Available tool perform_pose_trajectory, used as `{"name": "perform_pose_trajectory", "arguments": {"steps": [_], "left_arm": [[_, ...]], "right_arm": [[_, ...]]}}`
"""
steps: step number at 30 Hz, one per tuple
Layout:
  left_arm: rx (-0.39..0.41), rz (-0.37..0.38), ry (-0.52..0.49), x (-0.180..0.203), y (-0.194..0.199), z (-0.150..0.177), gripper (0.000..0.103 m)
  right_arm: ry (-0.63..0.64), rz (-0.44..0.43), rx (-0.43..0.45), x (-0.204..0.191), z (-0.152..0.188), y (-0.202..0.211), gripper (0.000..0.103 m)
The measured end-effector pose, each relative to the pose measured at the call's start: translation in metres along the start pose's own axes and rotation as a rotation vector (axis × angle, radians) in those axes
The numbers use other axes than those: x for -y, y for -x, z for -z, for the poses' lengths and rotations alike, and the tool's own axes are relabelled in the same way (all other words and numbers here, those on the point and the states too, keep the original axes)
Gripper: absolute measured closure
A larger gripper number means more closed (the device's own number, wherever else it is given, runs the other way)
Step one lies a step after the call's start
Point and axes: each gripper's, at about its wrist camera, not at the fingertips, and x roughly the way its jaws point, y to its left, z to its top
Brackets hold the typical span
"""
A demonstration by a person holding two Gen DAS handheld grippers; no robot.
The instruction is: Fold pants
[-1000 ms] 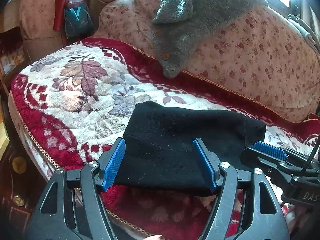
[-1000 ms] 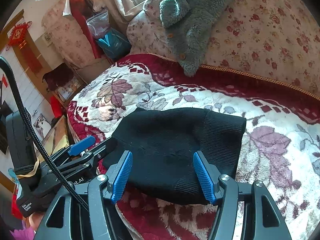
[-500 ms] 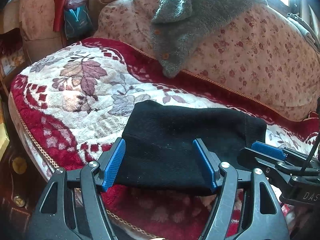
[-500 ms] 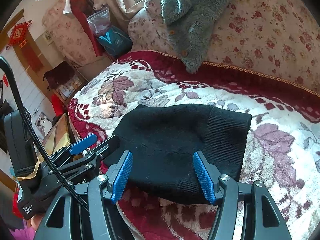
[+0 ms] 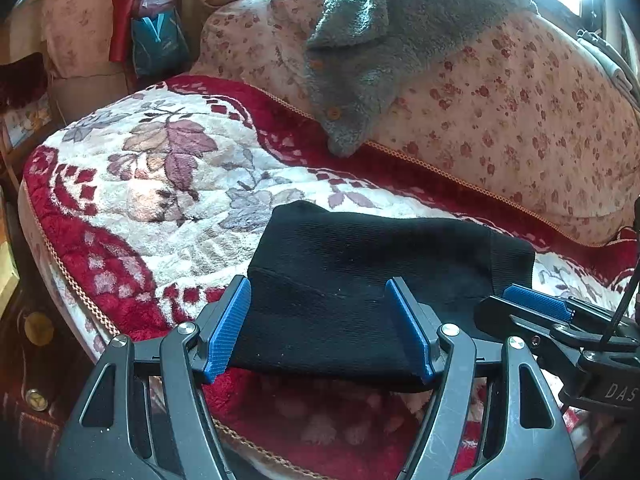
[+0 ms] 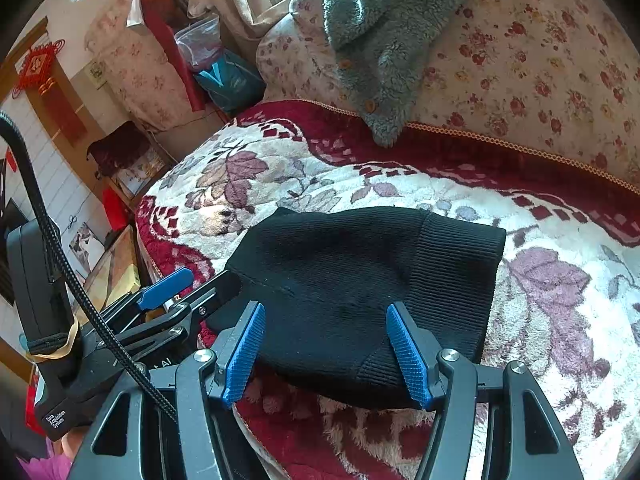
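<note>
since a second ago little has shifted: both grippers sit a touch further back from the folded black pants [image 5: 360, 288], which now lie slightly higher in the right wrist view, their shape unchanged.

going left to right in the left wrist view, a red curtain [image 5: 120, 8] and a teal bag [image 5: 158, 46] stand at the far left behind the sofa. the floral red-and-cream blanket [image 5: 160, 184] covers the seat. the left gripper [image 5: 320, 328] hovers at the seat's front edge with its blue fingers [image 5: 228, 330] spread wide, gripping nothing, the near edge of the pants showing between them. the pants lie flat in a compact bundle near the blanket's front edge. a grey fleece garment [image 5: 380, 48] is draped over the flowered cushion [image 5: 520, 120] behind. at the far right the right gripper [image 5: 532, 304] lies low beside the ribbed end of the pants.

in the right wrist view the right gripper [image 6: 326, 346] is likewise spread apart and empty, its fingers [image 6: 408, 352] framing the near edge of the pants [image 6: 360, 280].
</note>
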Motion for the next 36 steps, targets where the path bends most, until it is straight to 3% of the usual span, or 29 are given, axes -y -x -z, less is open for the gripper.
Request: {"name": "perform_pose_trajectory", "arguments": {"steps": [36], "left_arm": [[0.016, -0.024, 0.015, -0.0012, 0.0071, 0.0008, 0.033]], "right_arm": [[-0.001, -0.004, -0.014, -0.0016, 0.0009, -0.0045, 0.042]]}}
